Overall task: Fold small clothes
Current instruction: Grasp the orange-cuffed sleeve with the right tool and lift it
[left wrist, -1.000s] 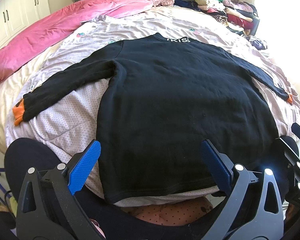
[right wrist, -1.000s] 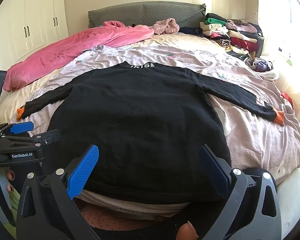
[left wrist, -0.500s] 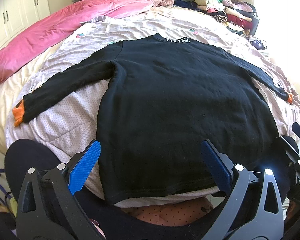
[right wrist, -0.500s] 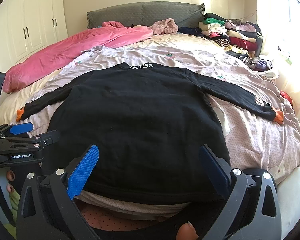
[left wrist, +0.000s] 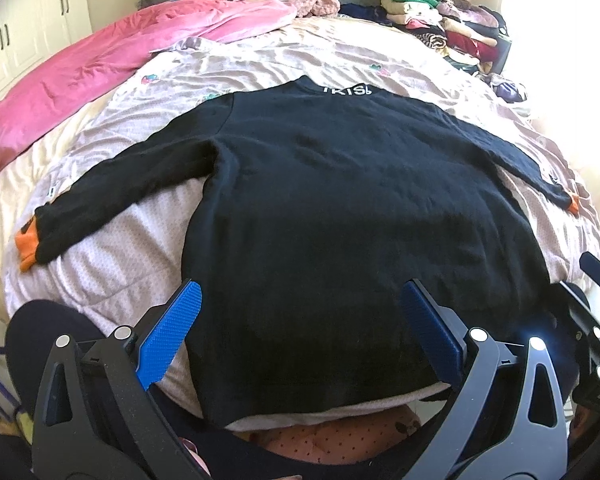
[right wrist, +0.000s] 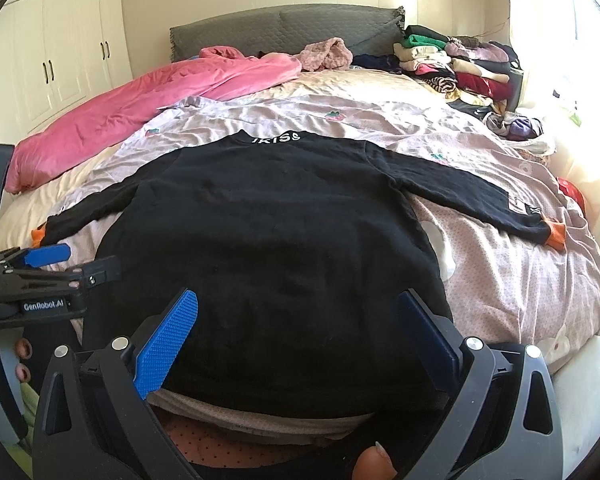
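1. On the far left, the left sleeve (left wrist: 112, 196) of the black top (left wrist: 340, 216) lay stretched out across the bed (left wrist: 112, 264). Its orange cuff (left wrist: 26, 246) was at the very end, well away from our tools.
2. Our left gripper (left wrist: 300, 332) had its two blue fingers (left wrist: 168, 336) spread wide with nothing between them. It hung just above the bottom edge of the top, on its left side.
3. The top lay flat in the middle, spread on the bed. Its neck pointed away from us and its bottom edge was closest to us. So it ran long from us to the far side, and the sleeves ran out to the sides.
4. Our right gripper (right wrist: 300, 332) was wide open too and held nothing. It sat over the right part of the bottom edge.
5. The right sleeve (right wrist: 468, 200) reached out to the right, ending in its orange cuff (right wrist: 556, 234).
6. We thought each sleeve was nearer to the gripper on its own side, so each could fold its own sleeve in. We could not quite tell if the fingers touched the cloth, as the view bent a lot there.
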`<state>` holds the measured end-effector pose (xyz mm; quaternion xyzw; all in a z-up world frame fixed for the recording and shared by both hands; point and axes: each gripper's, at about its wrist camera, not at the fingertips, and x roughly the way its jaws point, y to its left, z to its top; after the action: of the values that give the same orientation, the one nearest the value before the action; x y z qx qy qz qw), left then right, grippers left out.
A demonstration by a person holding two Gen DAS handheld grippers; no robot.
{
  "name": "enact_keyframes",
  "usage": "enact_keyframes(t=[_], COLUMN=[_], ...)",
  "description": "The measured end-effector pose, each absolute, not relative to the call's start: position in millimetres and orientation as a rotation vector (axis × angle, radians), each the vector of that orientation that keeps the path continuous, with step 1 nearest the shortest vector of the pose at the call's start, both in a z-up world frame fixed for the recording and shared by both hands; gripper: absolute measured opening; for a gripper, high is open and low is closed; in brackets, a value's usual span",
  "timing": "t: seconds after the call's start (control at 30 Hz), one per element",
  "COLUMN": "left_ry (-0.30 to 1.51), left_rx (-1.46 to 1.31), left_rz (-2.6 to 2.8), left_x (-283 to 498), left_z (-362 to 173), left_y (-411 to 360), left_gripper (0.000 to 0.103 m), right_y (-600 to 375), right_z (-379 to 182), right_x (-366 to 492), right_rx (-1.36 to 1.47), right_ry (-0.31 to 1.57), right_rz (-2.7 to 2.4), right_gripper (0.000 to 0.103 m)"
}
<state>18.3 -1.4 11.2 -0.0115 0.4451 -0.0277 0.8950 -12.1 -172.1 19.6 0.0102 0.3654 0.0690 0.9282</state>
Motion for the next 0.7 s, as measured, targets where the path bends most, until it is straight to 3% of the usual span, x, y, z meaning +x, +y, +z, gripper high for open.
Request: enact_keyframes(t=[0.7], left_ry=[0.889], left_rx=[0.027], left_rz=[-0.106], left_x=[117], left_z=[55], left_y=[-39], left_gripper=[0.094], right_y=[-257], right_z=[64], right_x=[61], right_rx=[0.141], right_ry=[0.67], right_rz=[-0.005], right_gripper=[0.099])
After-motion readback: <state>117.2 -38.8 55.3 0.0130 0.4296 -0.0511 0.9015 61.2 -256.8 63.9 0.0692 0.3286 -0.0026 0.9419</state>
